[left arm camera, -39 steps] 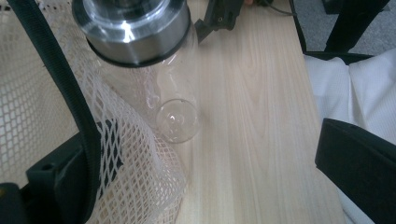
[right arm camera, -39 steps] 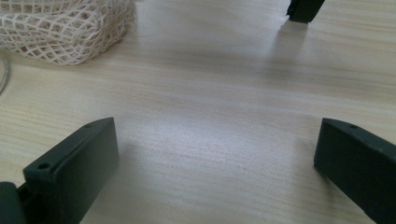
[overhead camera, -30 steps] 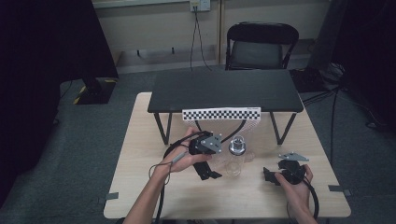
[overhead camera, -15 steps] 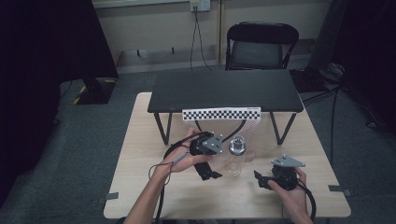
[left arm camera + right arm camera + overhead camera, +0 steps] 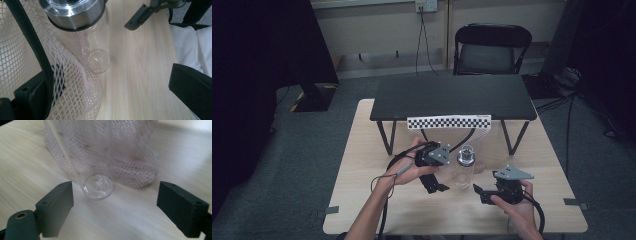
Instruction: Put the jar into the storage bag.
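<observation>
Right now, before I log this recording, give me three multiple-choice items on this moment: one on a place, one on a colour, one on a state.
1. Where does the glass bottle stand?
A. On the wooden table, between the two grippers
B. On the black stand
C. On the chair

2. What colour is the mesh bag beside the bottle?
A. Bright blue
B. Cream white
C. Black

3. How do the right gripper's jaws stand?
A. Clamped on the bottle's cap
B. Shut on the mesh bag
C. Apart, with nothing between the pads

Answers:
1 A: the high view shows it upright on the wood, with the left gripper on one side and the right gripper on the other.
2 B: both gripper views show pale cream netting.
3 C: the right gripper view shows bare table between the pads, and the bottle's base lies beyond them.
</observation>
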`<state>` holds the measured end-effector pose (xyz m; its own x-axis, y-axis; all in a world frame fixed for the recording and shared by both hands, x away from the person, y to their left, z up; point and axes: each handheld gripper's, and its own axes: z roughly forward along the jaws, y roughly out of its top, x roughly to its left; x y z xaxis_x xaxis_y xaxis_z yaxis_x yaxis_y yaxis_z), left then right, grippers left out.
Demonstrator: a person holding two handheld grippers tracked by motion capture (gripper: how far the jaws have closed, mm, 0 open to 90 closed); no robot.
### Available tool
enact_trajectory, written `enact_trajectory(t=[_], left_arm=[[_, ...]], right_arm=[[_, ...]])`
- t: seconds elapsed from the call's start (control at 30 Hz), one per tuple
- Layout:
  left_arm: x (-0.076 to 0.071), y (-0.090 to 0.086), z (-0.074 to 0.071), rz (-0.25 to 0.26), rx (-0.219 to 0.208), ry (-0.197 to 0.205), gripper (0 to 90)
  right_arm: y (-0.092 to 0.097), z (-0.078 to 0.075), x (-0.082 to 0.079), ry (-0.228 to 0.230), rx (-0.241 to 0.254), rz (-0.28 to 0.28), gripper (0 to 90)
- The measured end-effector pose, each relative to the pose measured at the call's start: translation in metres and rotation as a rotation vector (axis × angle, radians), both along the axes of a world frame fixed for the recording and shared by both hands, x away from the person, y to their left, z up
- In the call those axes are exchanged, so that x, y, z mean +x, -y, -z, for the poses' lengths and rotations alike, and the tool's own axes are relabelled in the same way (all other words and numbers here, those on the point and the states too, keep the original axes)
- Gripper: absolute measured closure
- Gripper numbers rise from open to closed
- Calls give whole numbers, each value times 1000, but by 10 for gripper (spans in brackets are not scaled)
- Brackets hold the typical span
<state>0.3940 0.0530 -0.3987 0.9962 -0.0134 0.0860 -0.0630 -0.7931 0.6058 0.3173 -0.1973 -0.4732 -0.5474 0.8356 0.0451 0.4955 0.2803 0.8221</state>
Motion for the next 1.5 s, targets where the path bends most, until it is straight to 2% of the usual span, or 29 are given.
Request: enact_trajectory(t=[0.07,0.1,0.13,0.17,0.23,0.33,0.43,0.53,0.77,0.97,1.03,1.1,1.2,1.37,1.5], left_arm=[[0,0,0,-1,-5,-6,2],[0,0,0,-1,-4,-8,2],[1,0,0,-2,-5,-10,2],[1,0,1,-4,-1,-7,2],[1,0,2,-3,1,-3,2],[1,0,2,-5,1,-5,2],[1,0,1,-3,6,-7,2],[1,0,2,-2,2,-10,2],[1,0,2,0,2,-8,2],[1,-1,2,-8,-3,-11,2],[1,0,3,-16,-1,-11,2],[2,0,4,-15,-1,-12,2],[2,-1,4,-16,-4,-16,2],[0,-1,4,-22,-8,-9,2],[0,-1,4,-21,-5,-6,2]], right_arm=[[-4,-3,1,-1,3,-14,88],[-9,-5,2,-29,8,-48,84],[-11,-6,3,-37,6,-62,84],[-15,-8,4,-32,-7,-60,82],[-17,-9,6,-35,-5,-74,82],[-24,-16,9,-12,9,-86,115],[-32,-20,12,15,3,-88,141],[-40,-22,20,40,8,-66,148],[-48,-17,34,41,-18,-61,207],[-53,-15,41,51,-69,-58,250],[-53,-15,43,40,-67,-62,259],[-53,-14,44,33,-52,-76,312],[-55,-14,44,36,-70,-79,315],[-52,-14,41,45,-63,-81,316],[-45,-14,37,34,-34,-83,317]])
